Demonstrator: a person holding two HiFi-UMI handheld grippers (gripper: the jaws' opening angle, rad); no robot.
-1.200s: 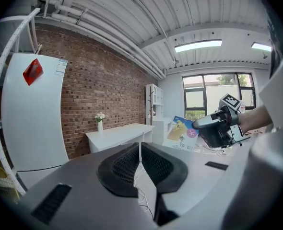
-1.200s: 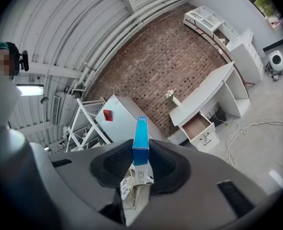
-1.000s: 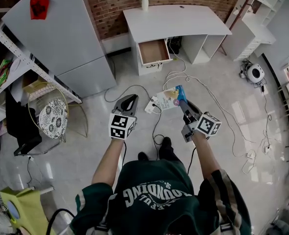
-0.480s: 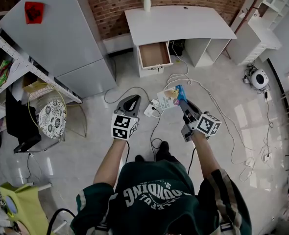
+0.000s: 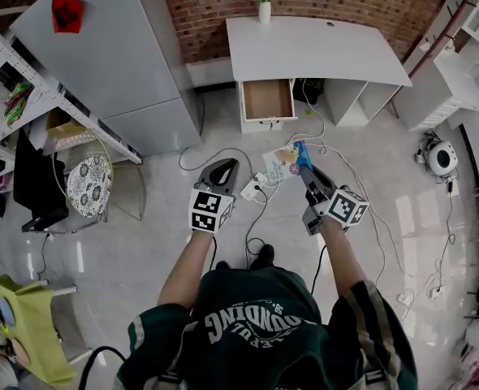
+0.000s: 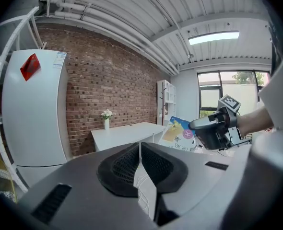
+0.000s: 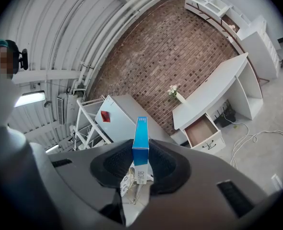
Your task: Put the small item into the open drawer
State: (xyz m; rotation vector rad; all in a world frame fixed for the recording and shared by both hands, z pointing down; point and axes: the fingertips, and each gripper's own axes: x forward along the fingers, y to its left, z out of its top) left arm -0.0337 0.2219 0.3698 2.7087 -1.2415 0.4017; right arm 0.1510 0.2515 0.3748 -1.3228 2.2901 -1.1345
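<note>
Shifted since a second ago: the open drawer point(image 5: 269, 98) under the tabletop point(image 5: 321, 49) now sits further right and lower in the head view. Left tongs point(image 5: 222, 169), pressed together and empty, hover over the floor well short of the drawer. Right tongs point(image 5: 303, 171) pinch the box point(image 5: 283, 160) edge-on, also well short of the drawer, slightly to its right.

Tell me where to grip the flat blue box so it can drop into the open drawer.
Pinch the box across its two broad faces near one end, coming in at the thin edge. It is flat, so those faces likely give the firmest hold. The right tongs hold it that way, with most of its length sticking out.
</note>
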